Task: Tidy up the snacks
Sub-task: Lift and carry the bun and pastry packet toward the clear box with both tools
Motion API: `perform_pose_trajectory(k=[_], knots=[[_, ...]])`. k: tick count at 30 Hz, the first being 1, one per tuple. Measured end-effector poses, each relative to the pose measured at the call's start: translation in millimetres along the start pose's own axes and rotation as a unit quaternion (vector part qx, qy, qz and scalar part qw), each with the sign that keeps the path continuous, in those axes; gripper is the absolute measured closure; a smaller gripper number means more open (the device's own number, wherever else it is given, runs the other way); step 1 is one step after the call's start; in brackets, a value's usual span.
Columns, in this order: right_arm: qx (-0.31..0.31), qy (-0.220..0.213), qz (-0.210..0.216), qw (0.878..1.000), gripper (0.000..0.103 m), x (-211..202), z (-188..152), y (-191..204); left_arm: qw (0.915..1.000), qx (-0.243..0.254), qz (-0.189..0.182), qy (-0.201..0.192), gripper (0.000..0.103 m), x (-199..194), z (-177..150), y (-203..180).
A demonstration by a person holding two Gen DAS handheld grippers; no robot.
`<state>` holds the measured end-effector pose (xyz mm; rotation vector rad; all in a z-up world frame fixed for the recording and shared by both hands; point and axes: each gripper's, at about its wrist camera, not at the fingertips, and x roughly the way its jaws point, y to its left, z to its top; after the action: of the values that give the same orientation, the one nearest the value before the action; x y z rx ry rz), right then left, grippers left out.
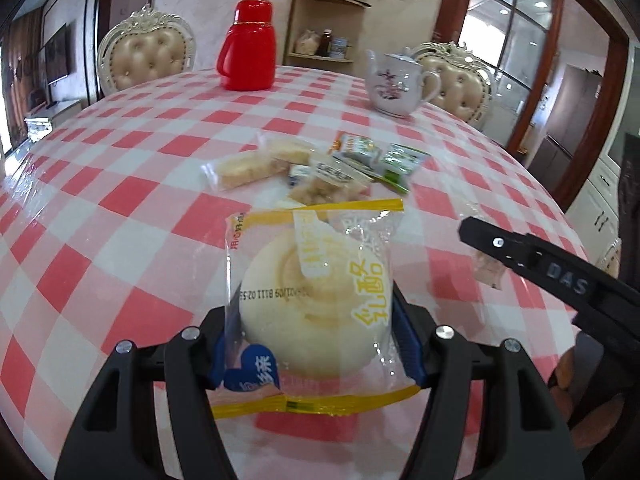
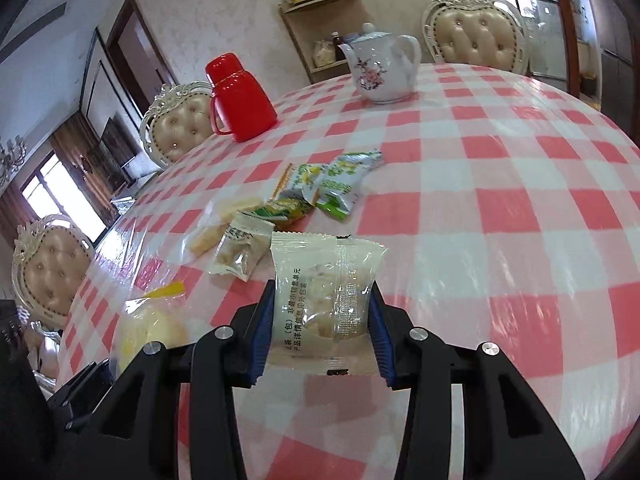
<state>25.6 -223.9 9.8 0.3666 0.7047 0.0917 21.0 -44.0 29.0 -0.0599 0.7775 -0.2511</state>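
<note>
A round pale cake in a clear yellow-edged wrapper (image 1: 316,300) is pinched between the left gripper (image 1: 316,344) fingers. A small clear-and-white snack packet (image 2: 326,300) is clamped by the right gripper (image 2: 324,332), above the pink-and-white checked tabletop (image 2: 500,208), near the heaped snack packets (image 1: 320,164).

Clear-wrapped cake (image 1: 316,300), clear snack packet (image 2: 326,300)

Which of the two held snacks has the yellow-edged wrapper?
The round bun in the left gripper; the right gripper holds a clear white packet.
</note>
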Motion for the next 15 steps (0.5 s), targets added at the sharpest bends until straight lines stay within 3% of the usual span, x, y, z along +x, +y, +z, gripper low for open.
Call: perform_pose_trajectory(k=[15], knots=[[0.003, -0.009, -0.011, 1.000, 0.060, -14.9, -20.2, 0.4, 0.9998, 0.001, 0.012, -0.014, 0.038, -21.4, -15.8, 0.0]])
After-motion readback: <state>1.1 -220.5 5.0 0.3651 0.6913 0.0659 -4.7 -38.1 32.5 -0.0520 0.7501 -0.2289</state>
